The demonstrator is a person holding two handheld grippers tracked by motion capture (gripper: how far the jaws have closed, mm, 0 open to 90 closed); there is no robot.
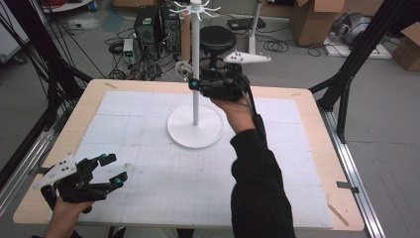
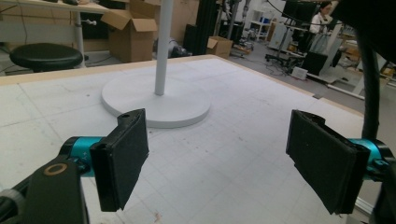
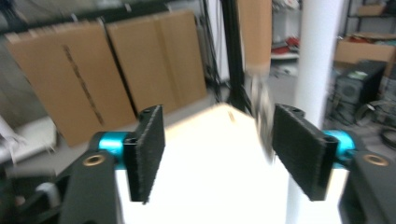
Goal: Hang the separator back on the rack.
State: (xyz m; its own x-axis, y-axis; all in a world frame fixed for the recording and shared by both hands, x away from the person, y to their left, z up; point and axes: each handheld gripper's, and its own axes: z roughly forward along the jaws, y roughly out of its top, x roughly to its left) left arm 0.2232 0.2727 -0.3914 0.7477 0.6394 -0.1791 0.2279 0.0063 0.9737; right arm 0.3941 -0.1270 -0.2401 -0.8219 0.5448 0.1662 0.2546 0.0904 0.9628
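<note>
The right gripper [image 1: 194, 82] is standing with jaws apart beside the white hook stand [image 1: 195, 94], a roll of tape [image 1: 182, 70] dangling there; hanging seems done. The left gripper [image 1: 111, 171] is resting open, near-left.

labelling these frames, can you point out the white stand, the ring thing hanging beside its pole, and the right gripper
white stand [image 1: 195, 130], high view, on the round base in front of the pole
hanging ring [image 1: 182, 69], high view, on its pale loop left of the pole
right gripper [image 1: 194, 84], high view, at its jaw tips beside the pole
</note>
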